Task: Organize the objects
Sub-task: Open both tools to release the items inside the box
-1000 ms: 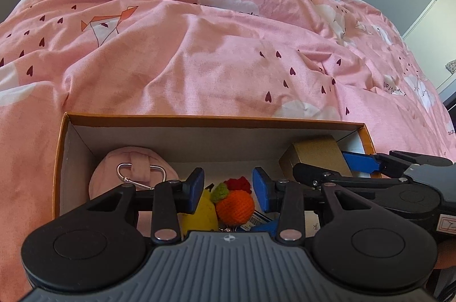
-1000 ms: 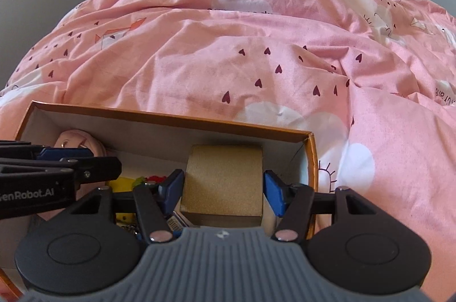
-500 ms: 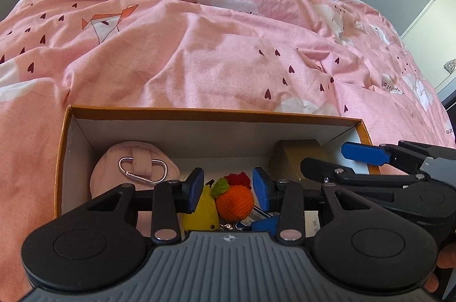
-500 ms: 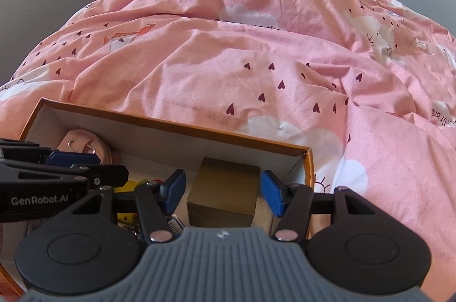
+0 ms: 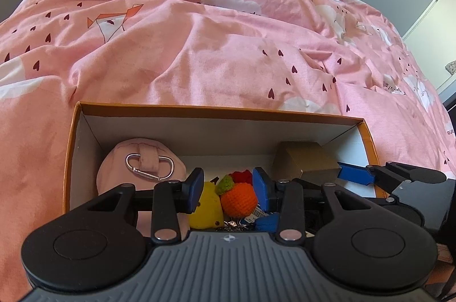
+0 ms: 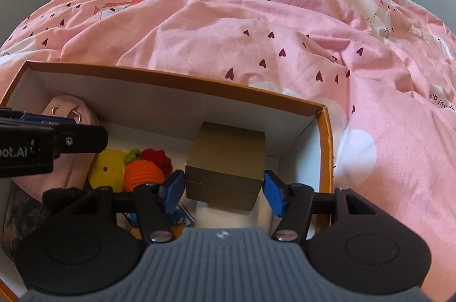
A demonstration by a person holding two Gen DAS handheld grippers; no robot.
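The right claw [image 6: 223, 191] hangs over the right end of the box [image 6: 176, 87], its blue pads standing on either side of a brown cardboard cube [image 6: 228, 159]; a thin gap shows at each pad, so the jaws are moderately wide and grip nothing; the cube sits inside the box near the right wall, on top of something white. The left claw [image 5: 228, 189] hovers over the middle of the box, jaws narrower and likewise empty; below and between its pads lies a crocheted orange [image 5: 238, 199] with a green leaf, touching a yellow soft toy [image 5: 206, 206] on its left and a red knitted piece [image 5: 240, 176] behind. Further left a pink pouch [image 5: 119, 168] with a silver clip [image 5: 149, 166] leans in the box's left corner. The box rests on a bed under a pink quilt [image 5: 199, 45] printed with hearts and clouds.
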